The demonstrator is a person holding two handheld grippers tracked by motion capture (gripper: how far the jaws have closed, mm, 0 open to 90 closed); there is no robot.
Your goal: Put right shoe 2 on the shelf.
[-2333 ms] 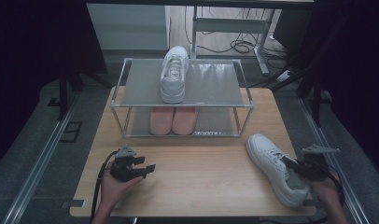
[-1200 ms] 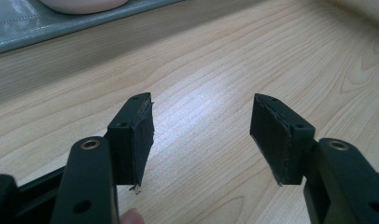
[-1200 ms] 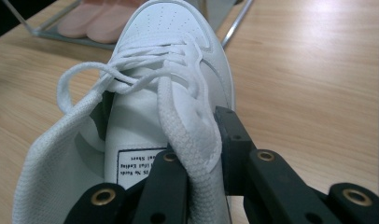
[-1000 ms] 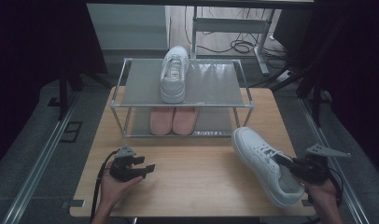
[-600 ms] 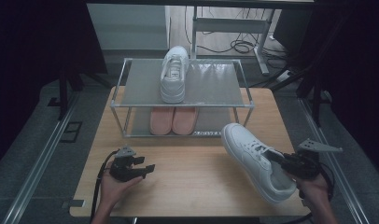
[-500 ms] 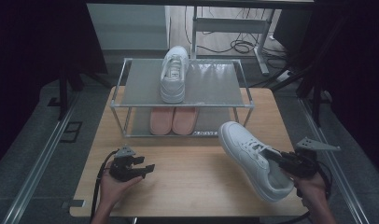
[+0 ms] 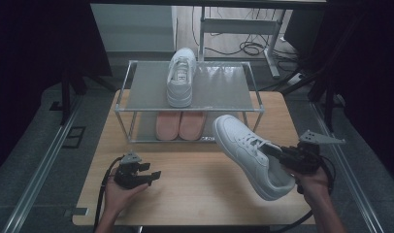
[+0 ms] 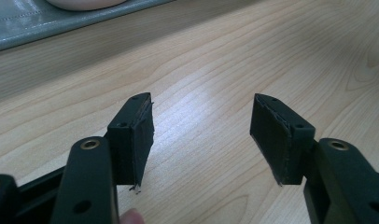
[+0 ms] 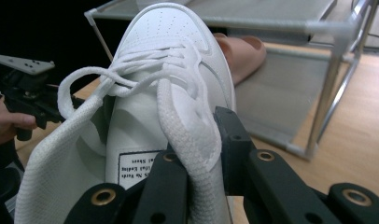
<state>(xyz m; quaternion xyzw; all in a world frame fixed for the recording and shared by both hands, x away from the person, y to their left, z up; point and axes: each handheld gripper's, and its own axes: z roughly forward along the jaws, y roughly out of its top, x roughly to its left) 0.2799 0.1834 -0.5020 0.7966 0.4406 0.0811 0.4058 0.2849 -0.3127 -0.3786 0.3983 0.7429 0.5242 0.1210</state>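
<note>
My right gripper (image 7: 278, 154) is shut on the collar of a white sneaker (image 7: 251, 154), which hangs lifted above the wooden table (image 7: 195, 189) with its toe toward the shoe rack (image 7: 190, 94). In the right gripper view the jaws pinch the sneaker's (image 9: 169, 84) side wall beside the laces. A matching white sneaker (image 7: 181, 76) stands on the rack's top shelf. A pair of pink slippers (image 7: 179, 124) lies on the lower shelf. My left gripper (image 7: 151, 175) rests open on the table at front left, its pads (image 8: 136, 135) apart with nothing between them.
The rack's metal legs and top rail (image 7: 234, 110) stand just beyond the lifted sneaker's toe. Right of the sneaker on the top shelf the mesh (image 7: 224, 85) is bare. Dark floor and cables (image 7: 248, 48) surround the table.
My right gripper has lifted the white sneaker off the table's right side and carried it left and toward the rack. The left gripper has stayed put.
</note>
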